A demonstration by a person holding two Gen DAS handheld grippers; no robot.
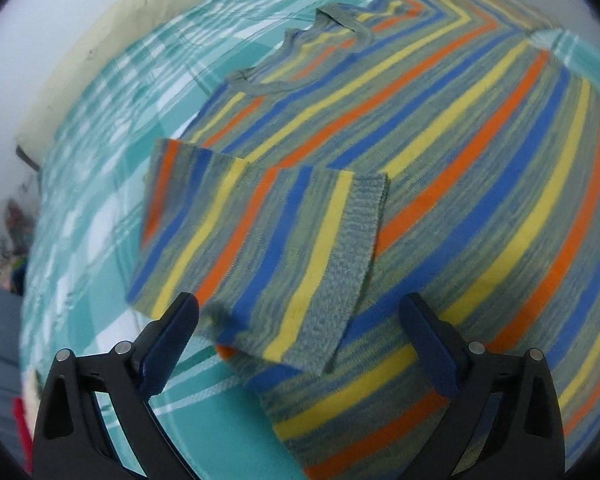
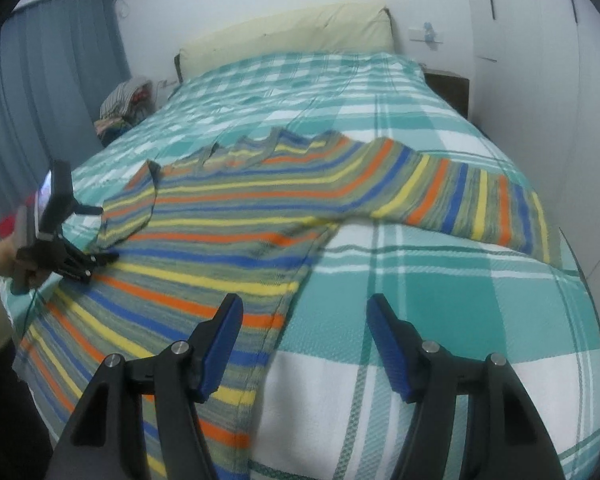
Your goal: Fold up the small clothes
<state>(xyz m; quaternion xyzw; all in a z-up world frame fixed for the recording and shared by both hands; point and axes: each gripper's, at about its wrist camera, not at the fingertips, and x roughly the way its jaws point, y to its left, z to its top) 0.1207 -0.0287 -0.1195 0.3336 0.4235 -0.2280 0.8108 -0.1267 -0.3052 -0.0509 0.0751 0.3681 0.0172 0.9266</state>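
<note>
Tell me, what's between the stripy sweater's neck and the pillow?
Only bare checked bedspread. In the right wrist view, nothing sits on the stretch from the sweater neckline to the pale pillow at the head of the bed.

Sweater (image 2: 228, 216) lying spread on the bed (image 2: 440, 292), one sleeve (image 1: 260, 248) lying folded over its body, the other sleeve (image 2: 468, 200) stretching sideways, pillow (image 2: 288, 36) sitting behind, seemingly at the headboard

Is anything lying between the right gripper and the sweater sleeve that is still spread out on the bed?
Nothing visible. Only bare bedspread separates the open right gripper from the outstretched sleeve.
</note>
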